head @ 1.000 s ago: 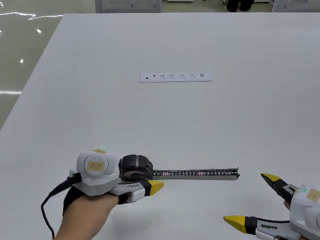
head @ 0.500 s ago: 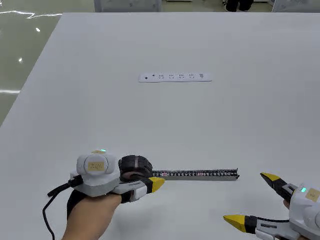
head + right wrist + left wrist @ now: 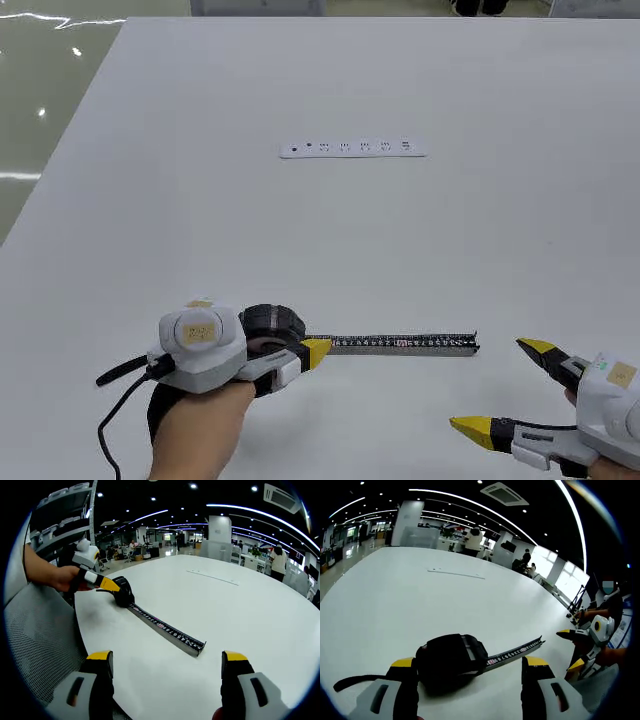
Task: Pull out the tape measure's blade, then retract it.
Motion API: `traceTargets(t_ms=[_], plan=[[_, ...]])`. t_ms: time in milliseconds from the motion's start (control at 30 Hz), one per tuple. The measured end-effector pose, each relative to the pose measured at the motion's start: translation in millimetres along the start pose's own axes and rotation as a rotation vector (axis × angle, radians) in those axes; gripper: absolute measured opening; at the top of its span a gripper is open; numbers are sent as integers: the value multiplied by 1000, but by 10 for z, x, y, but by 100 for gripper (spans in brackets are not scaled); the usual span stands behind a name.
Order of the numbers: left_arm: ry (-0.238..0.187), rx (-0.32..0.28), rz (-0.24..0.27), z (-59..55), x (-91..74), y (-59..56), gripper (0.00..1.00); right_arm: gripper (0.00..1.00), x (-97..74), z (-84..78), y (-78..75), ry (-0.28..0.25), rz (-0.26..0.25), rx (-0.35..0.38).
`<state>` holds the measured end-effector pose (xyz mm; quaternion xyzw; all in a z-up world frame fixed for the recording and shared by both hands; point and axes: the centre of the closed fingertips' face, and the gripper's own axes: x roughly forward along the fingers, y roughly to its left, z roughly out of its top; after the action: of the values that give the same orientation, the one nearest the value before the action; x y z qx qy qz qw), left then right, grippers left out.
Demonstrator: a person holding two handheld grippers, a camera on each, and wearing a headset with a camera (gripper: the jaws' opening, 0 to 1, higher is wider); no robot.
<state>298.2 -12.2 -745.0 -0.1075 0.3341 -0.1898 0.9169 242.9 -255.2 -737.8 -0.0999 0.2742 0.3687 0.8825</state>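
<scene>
A black tape measure [image 3: 270,325] lies on the white table [image 3: 330,240] with its blade [image 3: 400,344] drawn out to the right, flat on the surface. My left gripper [image 3: 469,662] is open around the case [image 3: 450,657]. The case rests against the left jaw, and the blade [image 3: 515,652] runs out past the right jaw. In the head view its near yellow fingertip [image 3: 316,350] sits just below the blade's root. My right gripper [image 3: 502,388] is open and holds nothing, a little right of and nearer than the blade's hook end [image 3: 197,647].
A white power strip [image 3: 352,150] lies flat on the far middle of the table. A black cable [image 3: 120,420] trails from the left gripper over the near edge. The table's left edge meets a glossy floor [image 3: 40,90]. People and desks stand far behind.
The left gripper's near fingertip has come closer to the blade's root. The case, the blade's length and the right gripper look unchanged; the head camera tilted slightly.
</scene>
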Motion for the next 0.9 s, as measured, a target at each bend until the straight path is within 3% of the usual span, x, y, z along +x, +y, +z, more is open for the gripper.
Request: traceTargets(t_ms=[900], plan=[[-44,-33,130,-27,84,172,68,65,77,-8,-169,53,42,-66]])
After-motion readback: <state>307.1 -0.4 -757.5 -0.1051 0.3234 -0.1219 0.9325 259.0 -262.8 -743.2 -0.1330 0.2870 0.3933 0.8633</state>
